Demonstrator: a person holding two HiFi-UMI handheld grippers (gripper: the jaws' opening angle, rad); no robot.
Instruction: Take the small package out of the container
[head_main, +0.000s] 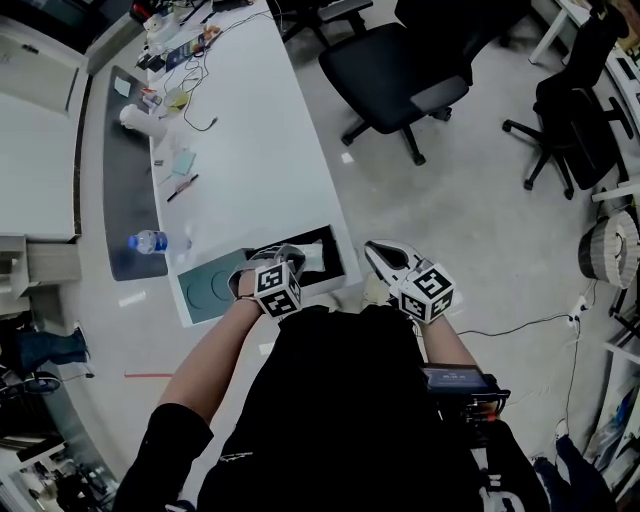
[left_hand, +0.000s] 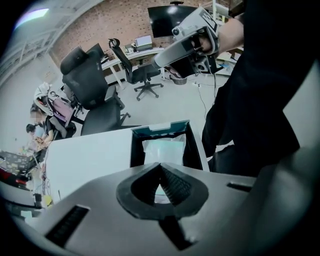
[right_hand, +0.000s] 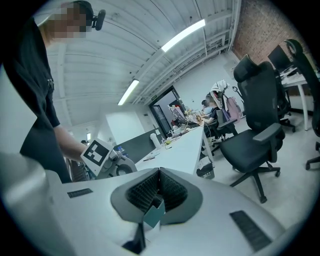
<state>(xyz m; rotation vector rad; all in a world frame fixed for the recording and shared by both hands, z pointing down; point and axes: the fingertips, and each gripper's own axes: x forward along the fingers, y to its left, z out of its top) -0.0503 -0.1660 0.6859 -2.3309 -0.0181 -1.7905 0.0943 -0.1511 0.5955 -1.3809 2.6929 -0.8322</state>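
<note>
A black open container stands at the near end of the white table. Inside it lies a pale package in clear film. My left gripper hovers over the container's near side, jaws shut with nothing between them. My right gripper is off the table's right edge, over the floor, and also shows in the left gripper view. In the right gripper view its jaws are shut on a small teal piece. From there the left gripper appears at the left.
A teal lid lies left of the container. A water bottle rests on the grey strip beside the table. Pens, cables and small clutter cover the table's far end. Black office chairs stand on the floor to the right.
</note>
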